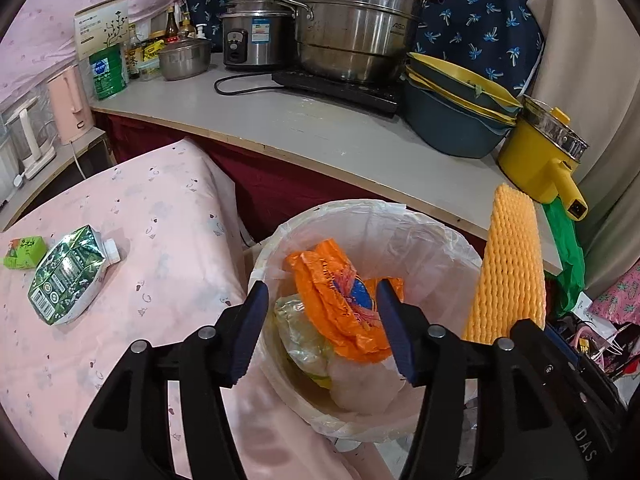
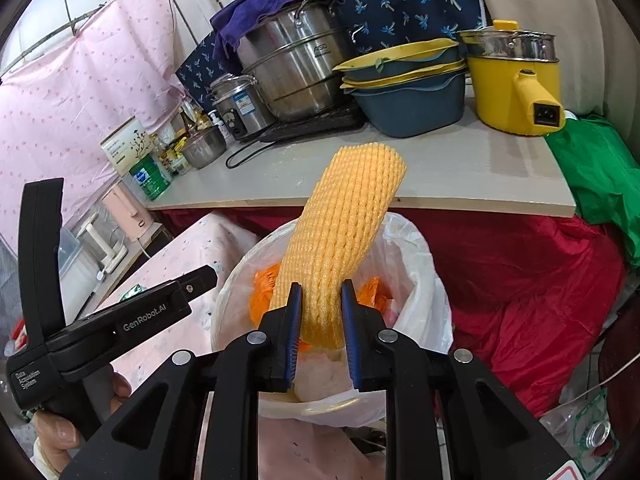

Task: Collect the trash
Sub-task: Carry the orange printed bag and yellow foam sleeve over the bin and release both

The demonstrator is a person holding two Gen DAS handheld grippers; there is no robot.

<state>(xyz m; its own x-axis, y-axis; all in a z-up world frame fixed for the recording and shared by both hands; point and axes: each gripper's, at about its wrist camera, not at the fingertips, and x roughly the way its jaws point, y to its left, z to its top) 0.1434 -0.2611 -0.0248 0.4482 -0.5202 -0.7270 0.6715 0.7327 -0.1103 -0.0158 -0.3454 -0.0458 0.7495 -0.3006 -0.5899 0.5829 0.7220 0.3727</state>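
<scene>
Now foam net pinched between right gripper jaws, above bin

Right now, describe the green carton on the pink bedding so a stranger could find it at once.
Start at the white-lined trash bin below the grey counter; the pink bedding lies to its left in the left wrist view. On it rests the green carton, lying flat. It is crumpled, with a white screw cap, and far larger than the small bright-green box beside it.
</scene>
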